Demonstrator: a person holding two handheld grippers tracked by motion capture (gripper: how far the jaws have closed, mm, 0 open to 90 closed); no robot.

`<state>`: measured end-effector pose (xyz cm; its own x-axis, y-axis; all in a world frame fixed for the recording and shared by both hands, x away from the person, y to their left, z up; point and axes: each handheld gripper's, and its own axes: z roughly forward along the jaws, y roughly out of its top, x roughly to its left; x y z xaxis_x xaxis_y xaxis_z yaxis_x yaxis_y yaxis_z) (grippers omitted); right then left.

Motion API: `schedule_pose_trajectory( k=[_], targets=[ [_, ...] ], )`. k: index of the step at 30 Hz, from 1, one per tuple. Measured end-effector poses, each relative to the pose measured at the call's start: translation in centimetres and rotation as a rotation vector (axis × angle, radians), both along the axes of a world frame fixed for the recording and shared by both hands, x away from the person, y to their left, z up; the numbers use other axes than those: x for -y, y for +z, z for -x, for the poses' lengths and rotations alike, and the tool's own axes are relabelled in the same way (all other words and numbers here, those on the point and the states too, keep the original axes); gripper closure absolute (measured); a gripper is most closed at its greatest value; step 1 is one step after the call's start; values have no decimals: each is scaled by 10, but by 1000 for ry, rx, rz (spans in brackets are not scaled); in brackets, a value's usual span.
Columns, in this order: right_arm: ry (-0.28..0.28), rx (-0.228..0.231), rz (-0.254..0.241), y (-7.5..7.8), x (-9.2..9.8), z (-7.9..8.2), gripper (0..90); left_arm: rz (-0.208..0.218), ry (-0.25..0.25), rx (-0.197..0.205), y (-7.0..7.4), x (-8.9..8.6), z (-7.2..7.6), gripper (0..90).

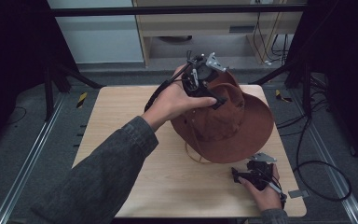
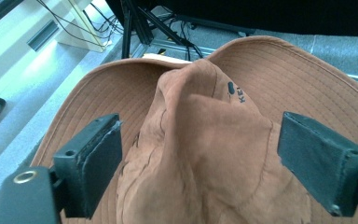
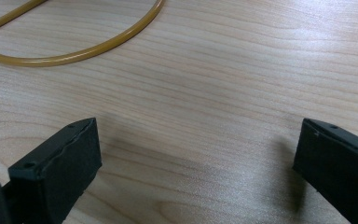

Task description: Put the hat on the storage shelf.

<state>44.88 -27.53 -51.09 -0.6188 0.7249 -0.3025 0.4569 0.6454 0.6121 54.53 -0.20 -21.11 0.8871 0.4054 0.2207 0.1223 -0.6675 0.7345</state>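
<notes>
A brown wide-brimmed hat [image 1: 230,128] lies on the right half of the light wooden table [image 1: 116,126]. My left gripper [image 1: 209,93] hangs over its far side, open. In the left gripper view the jaws straddle the hat's creased crown [image 2: 200,116], one black pad [image 2: 100,158] on each side, with the brim [image 2: 298,79] beyond. The hat's yellowish cord [image 1: 193,156] loops out onto the wood in front of it. My right gripper [image 1: 237,176] rests low near the table's front right, open over bare wood [image 3: 200,93], with the cord [image 3: 98,49] curving past ahead of it.
A small grey tab [image 1: 299,192] lies at the table's front right corner. Black frame legs [image 1: 51,79] stand at both back corners, and cables [image 1: 317,163] trail on the floor at the right. A wooden cabinet [image 1: 200,23] is behind the table.
</notes>
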Motion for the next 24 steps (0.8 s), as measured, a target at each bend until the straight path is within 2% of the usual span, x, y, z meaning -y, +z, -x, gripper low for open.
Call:
schedule_pose_trajectory(
  k=[3,5,7,9,10,13,15,16,17,18,19,21,24],
  targets=[
    [8,13,17,1,1,-2,7,9,9,2,-1,-8,3,110],
    [-3,-2,-3,0,0,0,7,8,13,1,-1,-16,7,98],
    [9,12,15,1,1,-1,7,14,16,8,0,-24,10,95],
    [8,11,15,1,1,-1,7,20,18,11,1,-30,13,89],
    [0,-1,-1,0,0,0,7,31,22,13,2,-36,15,86],
    [7,9,14,1,1,-1,7,35,27,12,2,-46,18,79],
    [-5,-5,-1,0,0,1,7,35,33,15,2,-54,20,77],
    [8,12,18,1,1,-1,7,34,35,15,2,-58,21,77],
    [-5,-5,-3,0,0,1,7,31,39,16,2,-62,22,73],
    [-2,0,1,0,0,0,7,32,41,18,2,-65,23,70],
    [9,4,15,1,2,-1,6,36,45,19,1,-69,24,70],
    [-4,-2,-3,0,0,0,7,49,52,19,0,-80,27,65],
    [4,0,6,1,1,0,7,59,57,20,-3,-94,30,56]
  ],
)
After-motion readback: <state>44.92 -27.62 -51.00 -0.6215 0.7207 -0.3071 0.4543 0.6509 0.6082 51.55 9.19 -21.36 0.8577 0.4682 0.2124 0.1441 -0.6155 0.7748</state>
